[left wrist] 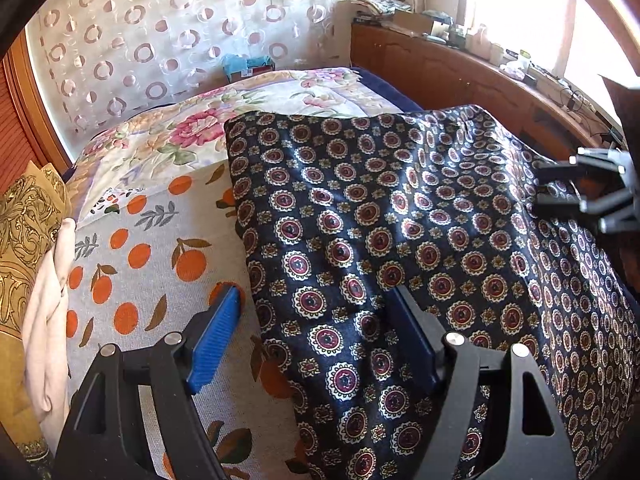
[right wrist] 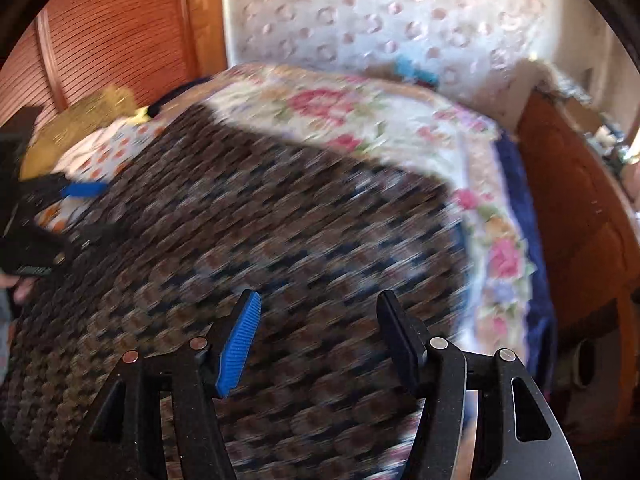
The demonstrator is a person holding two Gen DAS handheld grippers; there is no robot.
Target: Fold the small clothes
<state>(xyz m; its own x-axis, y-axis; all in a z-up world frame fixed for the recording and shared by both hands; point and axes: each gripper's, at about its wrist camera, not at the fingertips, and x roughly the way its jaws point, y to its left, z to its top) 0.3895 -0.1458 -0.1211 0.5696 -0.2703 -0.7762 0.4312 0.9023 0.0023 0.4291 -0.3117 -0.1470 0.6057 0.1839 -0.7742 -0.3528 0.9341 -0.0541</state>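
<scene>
Fingers: our left gripper (left wrist: 316, 328) and right gripper (right wrist: 320, 340) both released, empty.
Next: we regrip the cloth (left wrist: 400, 220) edges evenly.

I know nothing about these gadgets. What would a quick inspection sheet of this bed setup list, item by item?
Surface: bed under a floral sheet and an orange-fruit print cloth.
Job's things: dark navy medallion-print garment spread flat across the bed.
Clutter: cream cloth and gold patterned fabric at the bed's left edge.
Grippers: left gripper open, straddling the garment's left edge; right gripper open above the garment, nothing between its jaws.
Cables: dark wires on the wooden ledge.
Surroundings: ring-patterned curtain, wooden headboard ledge crowded with small items, bright window.
</scene>
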